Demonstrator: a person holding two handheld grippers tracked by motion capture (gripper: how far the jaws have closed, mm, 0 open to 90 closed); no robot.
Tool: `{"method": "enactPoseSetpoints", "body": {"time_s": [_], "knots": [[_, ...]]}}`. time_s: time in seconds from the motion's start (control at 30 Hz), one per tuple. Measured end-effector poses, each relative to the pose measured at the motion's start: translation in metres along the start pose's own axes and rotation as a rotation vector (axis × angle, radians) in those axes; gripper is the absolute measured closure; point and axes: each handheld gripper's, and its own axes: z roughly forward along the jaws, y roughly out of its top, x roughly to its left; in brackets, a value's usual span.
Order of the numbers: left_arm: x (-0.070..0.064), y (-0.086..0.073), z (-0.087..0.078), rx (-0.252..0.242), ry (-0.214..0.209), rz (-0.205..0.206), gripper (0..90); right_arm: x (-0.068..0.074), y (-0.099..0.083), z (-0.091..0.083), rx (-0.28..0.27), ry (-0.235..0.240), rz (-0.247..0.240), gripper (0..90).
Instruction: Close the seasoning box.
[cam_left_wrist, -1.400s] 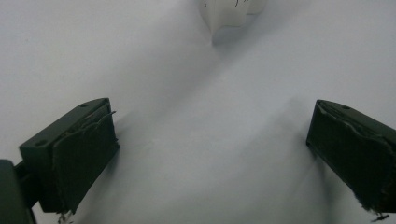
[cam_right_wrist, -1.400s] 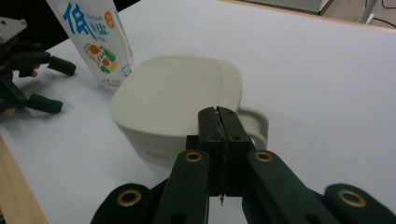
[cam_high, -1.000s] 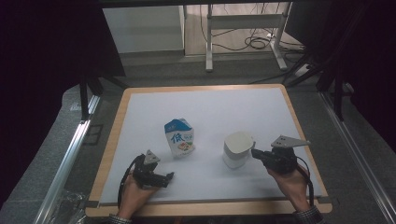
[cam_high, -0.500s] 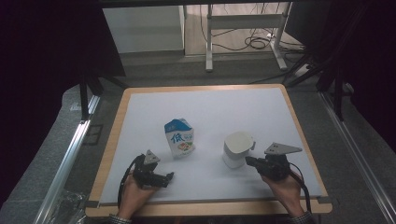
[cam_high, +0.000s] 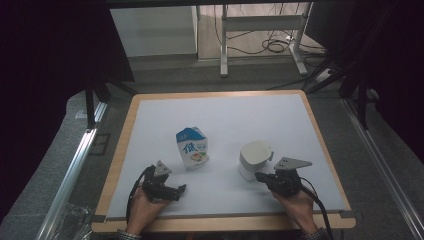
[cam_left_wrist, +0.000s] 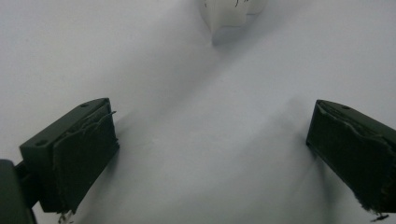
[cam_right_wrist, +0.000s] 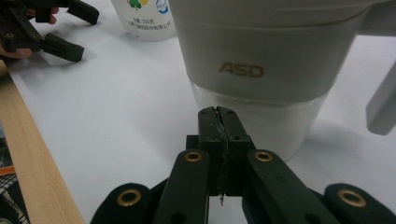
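item 1, jug (cam_high: 254, 159): white, lidded, clear lower band, marked "asd", handle to its right as the high view has it. it stands upright on the white mat (cam_high: 240, 120), right of centre.

item 2, right gripper (cam_high: 261, 177): jaws pressed together with nothing between them, tips low and just short of the jug's base (cam_right_wrist: 252, 126). i cannot tell whether they touch it.

item 3, left gripper (cam_high: 181, 188): jaws wide apart and empty, resting low on the mat near its front edge, well apart from the jug.

item 4, carton (cam_high: 192, 147): blue and white, upright, left of the jug, clear of both grippers.

step in hand, as i judge it: approaching the jug with the right gripper. to do it well, i would spread the jaws before closing in, come at the handle or the body squarely, and keep the tips level. a closed tip pushed against the base may slide or tip the jug.
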Motion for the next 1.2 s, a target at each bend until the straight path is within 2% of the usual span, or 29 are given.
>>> {"method": "enactPoseSetpoints", "body": {"time_s": [0.5, 1.0, 1.2], "knots": [[0.000, 0.000, 0.000, 0.000, 0.000, 0.000, 1.2, 0.000, 0.000, 0.010, 0.005, 0.022, -0.001, 89.5], [0.000, 0.000, 0.000, 0.000, 0.000, 0.001, 1.2, -0.002, 0.009, 0.027, 0.012, 0.008, -0.032, 89.6], [0.000, 0.000, 0.000, -0.001, 0.000, 0.001, 1.2, 0.000, 0.011, 0.030, 0.019, -0.005, -0.042, 89.5]]}}
